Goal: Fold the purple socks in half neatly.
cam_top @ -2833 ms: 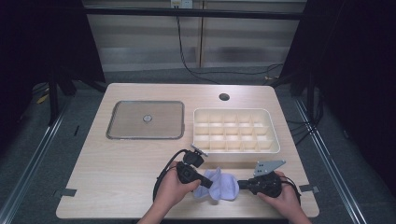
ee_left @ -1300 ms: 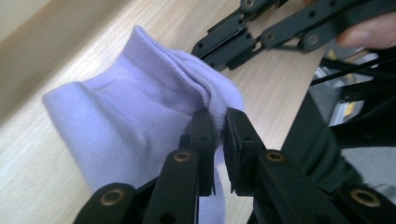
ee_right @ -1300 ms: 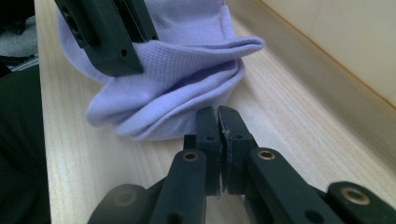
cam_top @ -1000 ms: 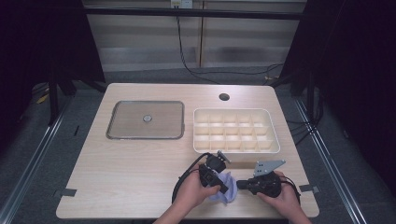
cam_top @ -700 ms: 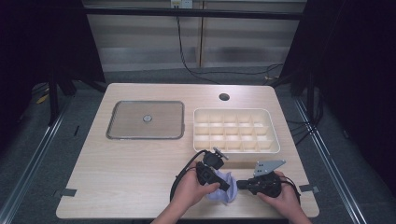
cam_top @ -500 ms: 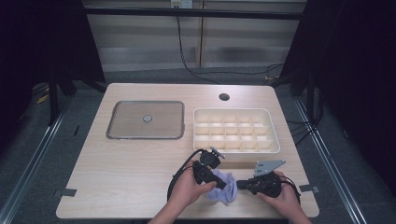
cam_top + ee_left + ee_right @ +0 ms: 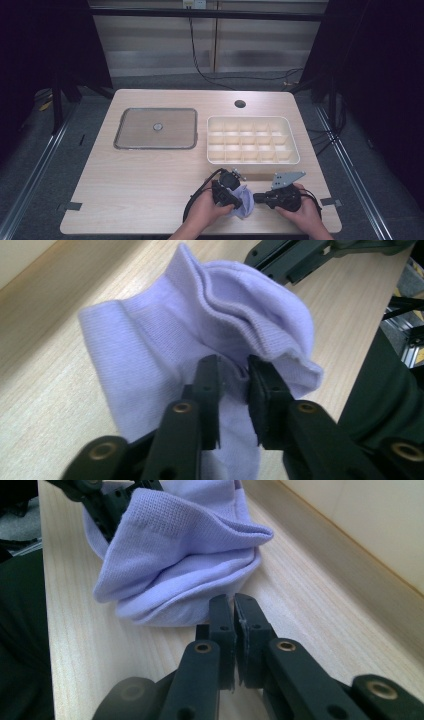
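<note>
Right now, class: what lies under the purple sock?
The sock lies bunched on the wooden table, with the left gripper pinching a fold. Anything beneath or inside its folds is covered.

Setting: lab-type recording station. Pale wood-laminate table [image 7: 150, 190] with a round cable hole [image 7: 240, 104], standing in a dark bay on grey floor. Black frame posts [image 7: 56, 95] at both sides, black cable [image 7: 200, 65] trailing along the pale panelled back wall [image 7: 150, 45]. Metal floor rails [image 7: 35, 170] flank the table.
</note>
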`<state>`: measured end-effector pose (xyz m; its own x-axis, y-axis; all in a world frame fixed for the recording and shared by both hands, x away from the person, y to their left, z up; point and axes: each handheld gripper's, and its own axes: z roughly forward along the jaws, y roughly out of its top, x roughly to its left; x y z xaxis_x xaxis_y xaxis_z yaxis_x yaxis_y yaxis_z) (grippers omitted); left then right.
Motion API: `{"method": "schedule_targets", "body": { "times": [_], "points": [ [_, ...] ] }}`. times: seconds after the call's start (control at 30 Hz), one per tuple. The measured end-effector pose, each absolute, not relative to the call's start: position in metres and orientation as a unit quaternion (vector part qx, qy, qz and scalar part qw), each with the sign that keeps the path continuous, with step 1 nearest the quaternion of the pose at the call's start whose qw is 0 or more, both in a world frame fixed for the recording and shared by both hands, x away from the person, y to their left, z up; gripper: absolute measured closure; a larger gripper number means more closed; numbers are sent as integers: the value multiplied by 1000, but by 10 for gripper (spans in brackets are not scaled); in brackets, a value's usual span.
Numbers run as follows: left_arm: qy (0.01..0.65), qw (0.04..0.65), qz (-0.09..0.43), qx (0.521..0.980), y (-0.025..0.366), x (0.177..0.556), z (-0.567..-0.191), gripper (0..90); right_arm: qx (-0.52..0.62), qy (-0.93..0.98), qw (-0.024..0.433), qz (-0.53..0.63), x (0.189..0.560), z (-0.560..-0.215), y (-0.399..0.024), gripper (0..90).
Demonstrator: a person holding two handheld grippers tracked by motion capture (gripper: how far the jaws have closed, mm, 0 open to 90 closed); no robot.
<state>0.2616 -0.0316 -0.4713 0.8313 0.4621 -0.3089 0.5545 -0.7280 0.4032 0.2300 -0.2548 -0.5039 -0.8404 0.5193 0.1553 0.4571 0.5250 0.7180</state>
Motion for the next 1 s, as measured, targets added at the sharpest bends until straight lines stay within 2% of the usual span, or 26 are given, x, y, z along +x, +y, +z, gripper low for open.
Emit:
{"method": "schedule_targets", "body": {
  "times": [0.17,0.57,1.0],
  "points": [
    [290,251,-117,916,-27,266,-471,861,280,871,38,402,231,-504,-255,873],
    [288,306,-124,899,-25,270,-440,861,280,871,38,402,231,-504,-255,874],
    [271,315,-141,898,-42,267,-451,859,281,871,36,402,231,-504,-256,875]
  ]
}}
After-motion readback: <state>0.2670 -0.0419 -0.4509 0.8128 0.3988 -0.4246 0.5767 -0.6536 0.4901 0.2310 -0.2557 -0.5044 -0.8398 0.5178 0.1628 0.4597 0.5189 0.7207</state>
